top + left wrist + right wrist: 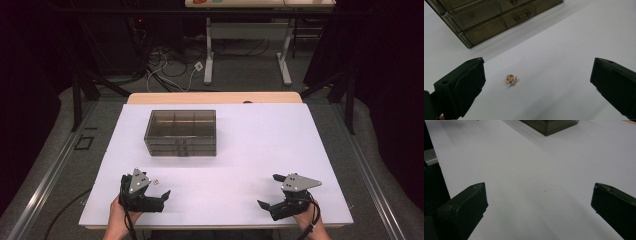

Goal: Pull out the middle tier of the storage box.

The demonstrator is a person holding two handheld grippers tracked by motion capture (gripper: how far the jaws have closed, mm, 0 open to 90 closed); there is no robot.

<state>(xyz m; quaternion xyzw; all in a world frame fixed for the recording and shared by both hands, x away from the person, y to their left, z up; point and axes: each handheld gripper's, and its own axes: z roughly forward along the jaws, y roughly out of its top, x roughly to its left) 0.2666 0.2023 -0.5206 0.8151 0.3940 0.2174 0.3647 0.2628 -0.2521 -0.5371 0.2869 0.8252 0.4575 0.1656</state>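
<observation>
A: What is at the left side of the white tabletop [240,150]?

B: The left hand-held gripper [150,189], black with a grey three-cornered plate on top, is held low near the front left corner. Its jaws are spread wide and hold nothing.

A: And the small thing near it?

B: A small gold-coloured sparkling ornament with pink stones [511,79] lies flat on the tabletop. In the left gripper view it is between the two jaws, closer to the left one, and it touches neither. In the high view it is a tiny pale spot [156,182] just beside the gripper.

A: What stands in the middle?

B: A smoky transparent plastic drawer box [181,132] stands toward the far side, a little left of centre, well apart from both grippers. Its drawers are pushed in, and small handles are on the front [521,13]. I can read no label or writing on it.

A: And at the right?

B: The right hand-held gripper [272,192] is near the front right corner, also with jaws spread wide and with nothing between them. In its own view there is bare white tabletop, and one corner of the box [551,126] is far off.
</observation>
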